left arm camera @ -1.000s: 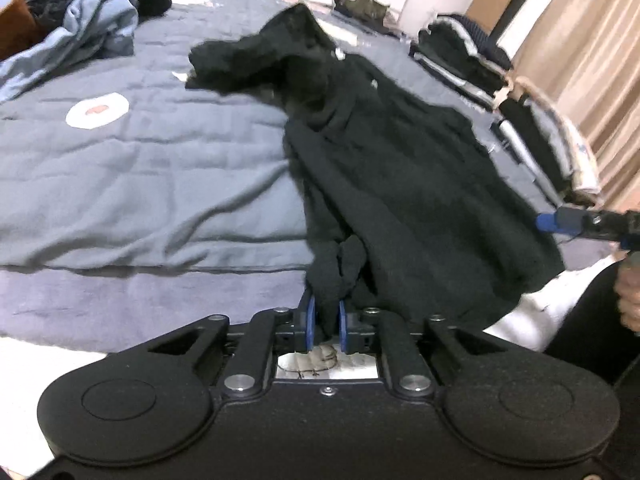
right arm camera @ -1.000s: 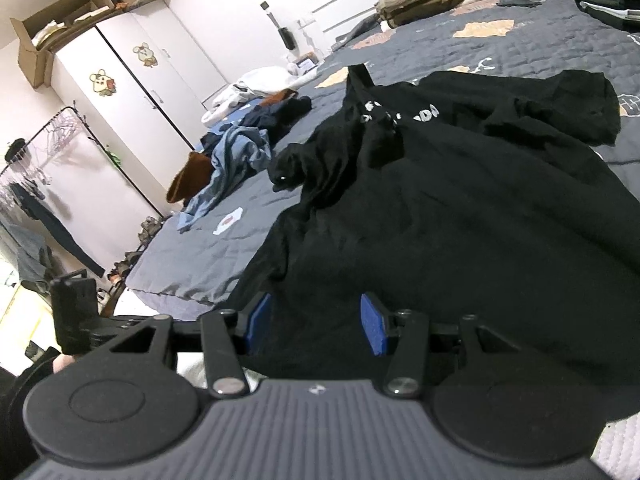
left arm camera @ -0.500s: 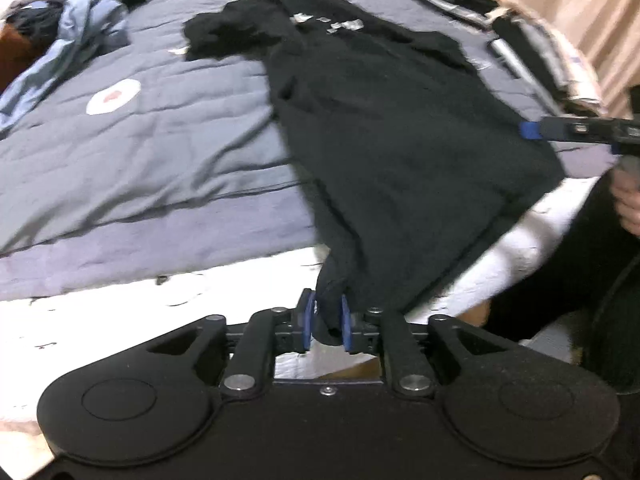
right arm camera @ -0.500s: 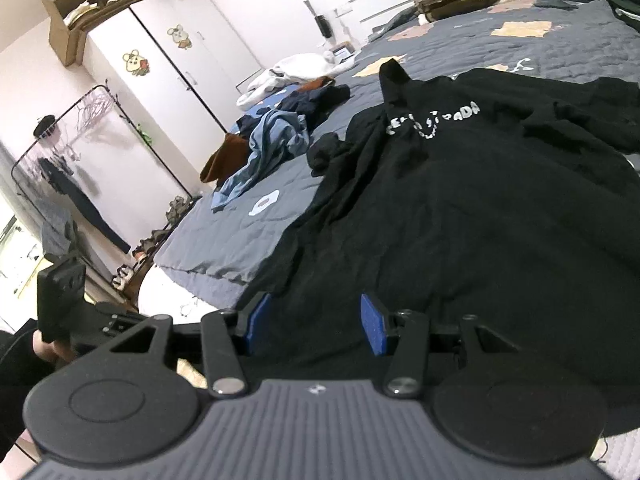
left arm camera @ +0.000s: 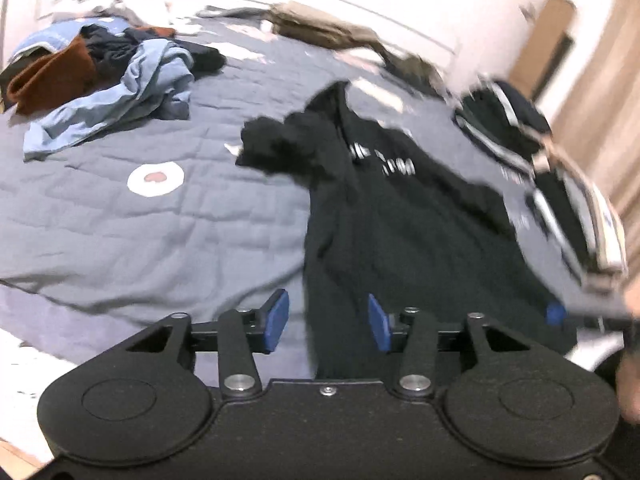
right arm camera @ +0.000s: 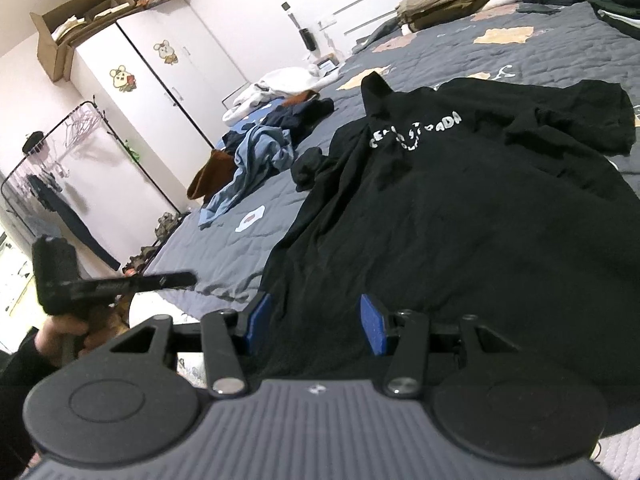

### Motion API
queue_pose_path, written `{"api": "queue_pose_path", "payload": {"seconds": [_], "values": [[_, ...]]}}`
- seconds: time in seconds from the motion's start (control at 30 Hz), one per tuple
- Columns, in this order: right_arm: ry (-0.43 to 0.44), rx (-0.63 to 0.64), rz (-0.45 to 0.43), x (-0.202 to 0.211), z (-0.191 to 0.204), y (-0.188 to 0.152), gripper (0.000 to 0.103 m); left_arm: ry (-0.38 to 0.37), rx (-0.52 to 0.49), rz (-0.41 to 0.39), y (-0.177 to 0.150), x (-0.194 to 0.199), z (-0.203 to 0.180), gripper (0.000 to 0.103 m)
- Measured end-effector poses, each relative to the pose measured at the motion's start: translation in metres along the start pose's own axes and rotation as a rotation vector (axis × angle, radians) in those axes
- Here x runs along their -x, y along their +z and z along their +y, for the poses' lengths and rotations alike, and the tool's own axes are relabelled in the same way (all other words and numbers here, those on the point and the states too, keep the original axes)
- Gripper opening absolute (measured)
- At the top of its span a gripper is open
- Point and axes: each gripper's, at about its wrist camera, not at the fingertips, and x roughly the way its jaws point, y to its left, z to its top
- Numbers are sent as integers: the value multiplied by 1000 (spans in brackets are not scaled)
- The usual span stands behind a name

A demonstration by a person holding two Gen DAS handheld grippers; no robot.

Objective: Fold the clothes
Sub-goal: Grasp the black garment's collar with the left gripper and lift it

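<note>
While the black cotton T-shirt with white lettering point(right arm camera: 460, 216) lies spread across the grey-blue quilted bedspread point(left arm camera: 132, 232), its hem reaching the near edge of the bed, we hold both tongs just above that hem. Our left tongs point(left arm camera: 323, 318) stand apart with nothing between the blue pads point(left arm camera: 277, 316); the shirt's left edge runs beneath the gap. Our right tongs point(right arm camera: 314, 324) are likewise spread wide and empty, the dark cloth lying under them. In the right wrist view we see the left tool out to the side, gripped by a hand point(right arm camera: 64, 330) beyond the bed's edge. One sleeve point(right arm camera: 576, 116) lies crumpled to the right of the lettering, the other point(left arm camera: 276, 148) bunched on the left. Further up the bed sits a loose heap of light-blue, navy and rust-brown clothes point(left arm camera: 108, 80), well apart from the shirt. The left wrist view is blurred.
</note>
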Motion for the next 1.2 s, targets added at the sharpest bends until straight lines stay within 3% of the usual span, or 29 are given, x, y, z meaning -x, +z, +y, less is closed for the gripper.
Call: {"api": "queue_pose_path", "payload": {"seconds": [0.4,0.5,0.57,0.73,0.9,1.2], "values": [[0,-47,-49,-6,-4,37,49,6,286,-126,42,-65,28,51],[-11,-14,-48,-16,0,59,49,-16,350,-147,58,-75,34,54],[-15,21,-44,-25,5,77,49,-13,374,-162,70,-82,36,62],[23,66,-51,-50,15,124,49,-25,438,-197,91,-100,46,64],[46,94,-70,-76,25,160,49,-44,597,-178,91,-125,62,65],[75,84,-39,-105,8,158,49,-29,692,-166,92,-151,76,65]]}}
